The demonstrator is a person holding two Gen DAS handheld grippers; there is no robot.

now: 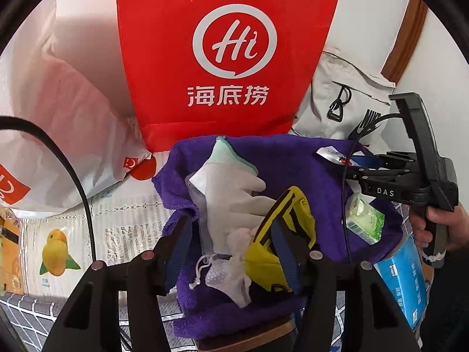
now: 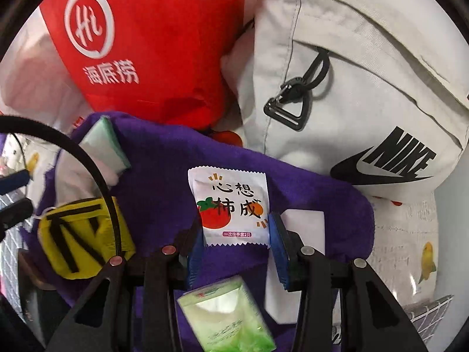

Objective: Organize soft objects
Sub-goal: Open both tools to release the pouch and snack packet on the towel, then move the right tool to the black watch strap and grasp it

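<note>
A purple towel (image 1: 293,170) lies spread on the table with soft items on it. A white glove (image 1: 231,187) with a mint cuff, a white drawstring pouch (image 1: 228,275) and a yellow-and-black pouch (image 1: 281,234) lie between and around the blue pads of my left gripper (image 1: 230,228). Its jaws stand apart, pressing nothing. My right gripper (image 2: 234,226) is shut on a white sachet (image 2: 234,205) with a tomato print, held over the towel (image 2: 164,176). A green tissue pack (image 2: 225,316) lies just below it. The left wrist view shows that gripper (image 1: 356,161) at the right.
A red paper bag (image 1: 228,58) stands behind the towel. A grey Nike backpack (image 2: 351,73) lies to its right and a white plastic bag (image 1: 58,117) to its left. A blue tissue box (image 1: 404,278) is at the right, below a person's hand (image 1: 439,223). A fruit-print tablecloth (image 1: 58,249) covers the table.
</note>
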